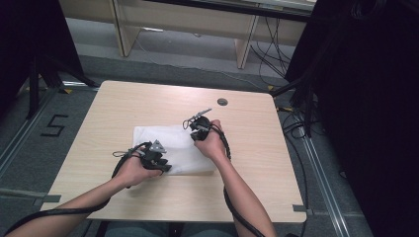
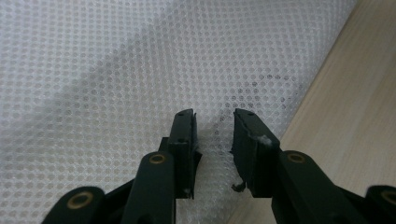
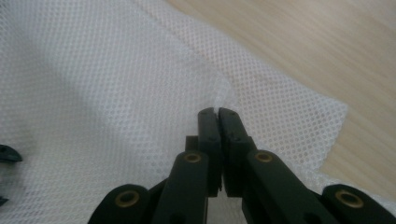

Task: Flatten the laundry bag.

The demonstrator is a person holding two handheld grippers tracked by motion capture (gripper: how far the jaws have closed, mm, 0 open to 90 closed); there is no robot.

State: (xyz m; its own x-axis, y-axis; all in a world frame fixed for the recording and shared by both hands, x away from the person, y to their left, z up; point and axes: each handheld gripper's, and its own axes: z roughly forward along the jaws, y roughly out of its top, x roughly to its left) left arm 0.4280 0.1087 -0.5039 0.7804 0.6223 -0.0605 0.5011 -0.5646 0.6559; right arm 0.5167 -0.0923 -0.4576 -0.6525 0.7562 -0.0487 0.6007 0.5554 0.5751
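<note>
One white mesh cloth (image 1: 178, 148), two hand-held grippers, one table (image 1: 123, 103).

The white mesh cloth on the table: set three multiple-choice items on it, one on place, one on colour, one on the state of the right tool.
1. Where does the mesh cloth lie?
A. on the wooden table
B. on the floor
C. over a chair

2. What colour is the cloth?
A. blue
B. white
C. red

3. How do the right tool jaws stand?
A. wide apart
B. closed on a fold of the cloth
C. closed on a cable

Key: 1 A, wood shows all round the cloth; 2 B, white netting in every view; 3 B, the right gripper view shows the jaws together with mesh bunched at their tips.
</note>
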